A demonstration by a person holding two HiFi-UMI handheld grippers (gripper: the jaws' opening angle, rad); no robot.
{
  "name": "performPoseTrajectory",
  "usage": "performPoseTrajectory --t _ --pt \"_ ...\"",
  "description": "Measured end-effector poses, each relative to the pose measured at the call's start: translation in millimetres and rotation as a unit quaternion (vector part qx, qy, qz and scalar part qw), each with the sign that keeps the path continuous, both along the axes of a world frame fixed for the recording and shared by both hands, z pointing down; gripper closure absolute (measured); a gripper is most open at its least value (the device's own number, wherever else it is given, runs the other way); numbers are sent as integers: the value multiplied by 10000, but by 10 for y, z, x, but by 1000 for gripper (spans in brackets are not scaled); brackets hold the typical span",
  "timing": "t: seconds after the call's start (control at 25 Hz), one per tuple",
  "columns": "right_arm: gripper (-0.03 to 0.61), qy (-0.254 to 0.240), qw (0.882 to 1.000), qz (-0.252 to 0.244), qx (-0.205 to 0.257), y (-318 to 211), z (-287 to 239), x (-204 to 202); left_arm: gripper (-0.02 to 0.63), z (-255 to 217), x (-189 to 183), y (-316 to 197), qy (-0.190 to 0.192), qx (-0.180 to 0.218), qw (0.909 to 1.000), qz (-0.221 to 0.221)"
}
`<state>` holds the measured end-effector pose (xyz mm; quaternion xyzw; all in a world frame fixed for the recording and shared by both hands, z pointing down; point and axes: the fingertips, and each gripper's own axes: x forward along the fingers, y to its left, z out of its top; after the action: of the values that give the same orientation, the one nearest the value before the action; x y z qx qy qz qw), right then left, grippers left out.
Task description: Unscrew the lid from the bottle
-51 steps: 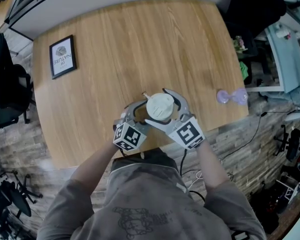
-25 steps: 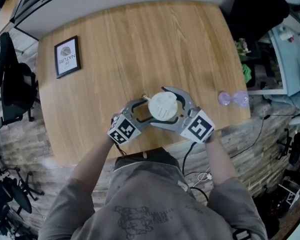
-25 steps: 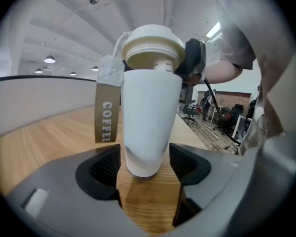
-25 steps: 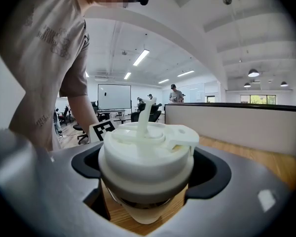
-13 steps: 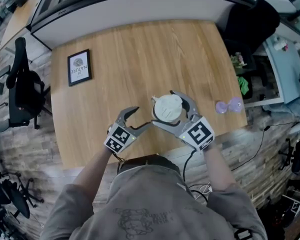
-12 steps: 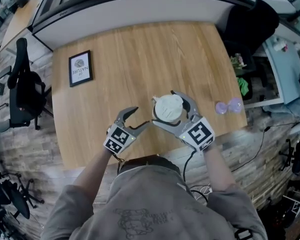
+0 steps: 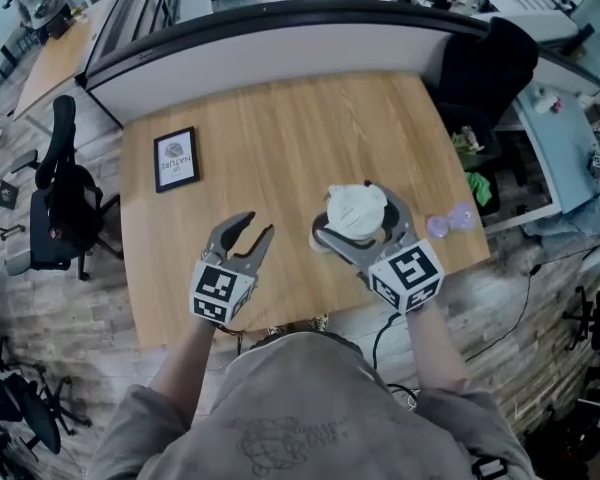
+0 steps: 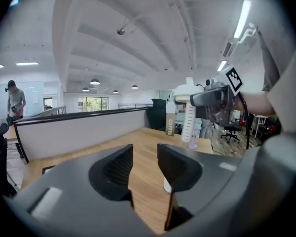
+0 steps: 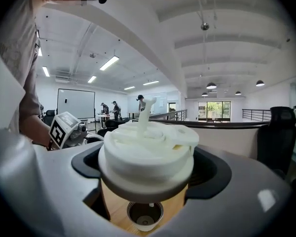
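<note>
**Wood table, open loft: lid off the bottle**

Table is mostly bare, with a low wall along its far edge. A framed print lies beyond the left gripper; a purple item sits near the edge beside the right gripper. Right jaws clamp the white lid, straw up. The open bottle stands directly below, apart. Left jaws are narrow, just been closing, nothing between them.

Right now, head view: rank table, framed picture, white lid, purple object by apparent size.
1. table
2. white lid and framed picture: about alike; the lid is held up nearer the camera, so unranked
3. purple object
</note>
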<state>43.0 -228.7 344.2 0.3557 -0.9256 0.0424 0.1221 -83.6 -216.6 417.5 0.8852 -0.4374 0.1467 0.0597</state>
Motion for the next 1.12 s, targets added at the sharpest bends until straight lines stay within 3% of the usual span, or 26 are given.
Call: performPoseTrajectory --t 0.28,0.4,0.68,0.92,1.12 --pt "83 -100 9967 426 684 127 -614 58 516 -736 -134 22 75 464 9987 -196" --pt "83 -210 9948 581 814 195 -800 95 518 -1049 -131 90 230 728 9970 -134" --pt "83 -587 9885 873 1090 428 -1139 137 525 -1501 -168 353 173 1185 9928 -80" --pt "83 -821 9843 969 1227 523 -1281 142 599 -1488 -317 398 -11 1197 9920 -394" --pt "84 -724 9868 999 1051 513 -1131 164 609 -1356 -316 411 -57 945 9943 -495"
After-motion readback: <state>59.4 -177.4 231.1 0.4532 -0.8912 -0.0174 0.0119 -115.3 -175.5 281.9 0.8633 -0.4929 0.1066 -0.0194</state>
